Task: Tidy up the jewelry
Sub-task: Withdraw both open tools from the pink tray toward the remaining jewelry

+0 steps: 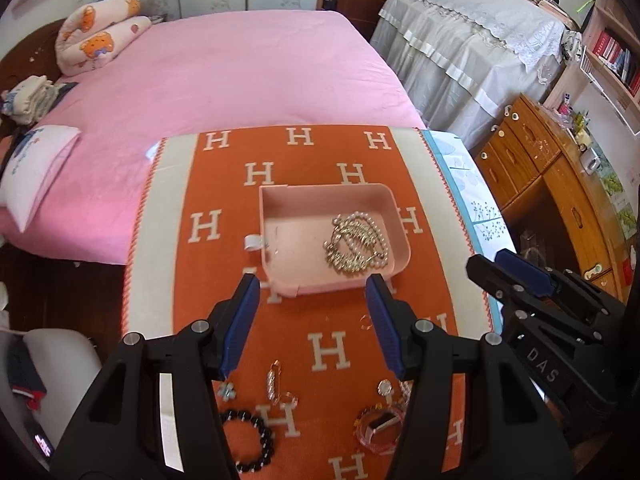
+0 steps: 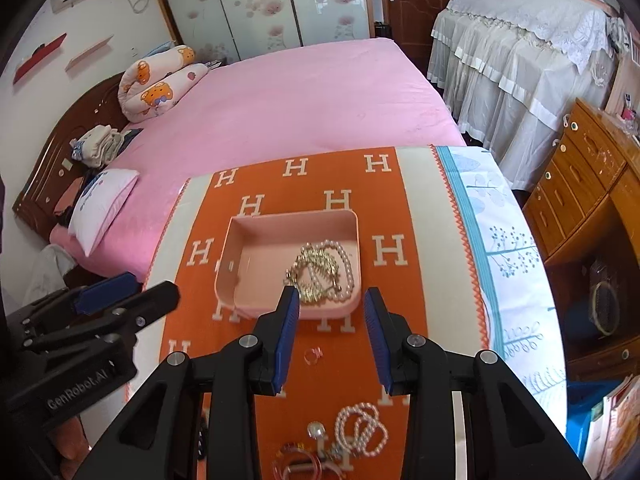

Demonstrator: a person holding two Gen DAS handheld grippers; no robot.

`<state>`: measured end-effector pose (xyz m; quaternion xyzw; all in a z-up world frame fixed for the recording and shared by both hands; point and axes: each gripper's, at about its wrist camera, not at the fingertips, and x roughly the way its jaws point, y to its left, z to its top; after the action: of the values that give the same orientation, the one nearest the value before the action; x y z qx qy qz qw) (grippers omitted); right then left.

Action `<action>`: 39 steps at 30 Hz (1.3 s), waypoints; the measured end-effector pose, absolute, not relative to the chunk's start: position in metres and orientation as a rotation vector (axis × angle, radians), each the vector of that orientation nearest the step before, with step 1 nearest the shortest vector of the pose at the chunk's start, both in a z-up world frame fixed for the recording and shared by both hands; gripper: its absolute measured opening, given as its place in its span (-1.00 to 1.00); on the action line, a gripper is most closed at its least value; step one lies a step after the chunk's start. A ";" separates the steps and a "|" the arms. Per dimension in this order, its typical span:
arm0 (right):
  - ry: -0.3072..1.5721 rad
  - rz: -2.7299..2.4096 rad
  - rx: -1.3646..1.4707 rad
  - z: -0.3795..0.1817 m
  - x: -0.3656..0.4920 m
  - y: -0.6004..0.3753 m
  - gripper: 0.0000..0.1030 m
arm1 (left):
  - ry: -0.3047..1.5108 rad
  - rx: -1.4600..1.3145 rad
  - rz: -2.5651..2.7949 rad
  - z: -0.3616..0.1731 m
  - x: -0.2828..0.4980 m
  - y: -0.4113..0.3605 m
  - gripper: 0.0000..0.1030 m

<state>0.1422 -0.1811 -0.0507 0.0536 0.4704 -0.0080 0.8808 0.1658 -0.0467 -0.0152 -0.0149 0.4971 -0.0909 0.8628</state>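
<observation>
Left gripper [image 1: 312, 280]: jaws spread wide, nothing between them; tips just short of the tray's near wall, frame centre.
Right gripper [image 2: 331, 293]: jaws spread, holding nothing; tips at the tray's near edge, in line with the heap of necklaces.
Tray [image 1: 280, 208]: pink, open, on the orange cloth [image 1: 224, 184] mid-frame.
Necklaces [image 1: 357, 242]: pearl and gold strands heaped in the tray's right half.
Black bead bracelet [image 1: 256, 440]: on the cloth, lower frame, below the left finger.
Pearl bracelet [image 2: 362, 428]: coiled on the cloth, bottom centre, below the right gripper's jaws.
Small ring [image 2: 313, 354]: on the cloth between tray and right gripper.
</observation>
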 end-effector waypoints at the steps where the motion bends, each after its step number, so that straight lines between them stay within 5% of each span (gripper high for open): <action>1: 0.981 -0.014 0.109 -0.049 0.136 -0.182 -0.33 | 1.042 -0.029 -0.180 -0.013 0.158 -0.045 0.01; 18: 1.026 0.011 0.074 -0.060 0.049 -0.199 -0.31 | 1.103 -0.007 -0.061 -0.037 0.053 -0.010 0.01; 39: 1.185 0.173 0.147 -0.136 -0.009 -0.183 -0.32 | 1.288 -0.135 0.073 -0.146 -0.016 0.069 0.01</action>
<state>-0.0091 -0.1828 -0.1364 0.0690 0.5574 0.0814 0.8234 -0.0164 0.0688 -0.1463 -0.0626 0.5996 0.0339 0.7971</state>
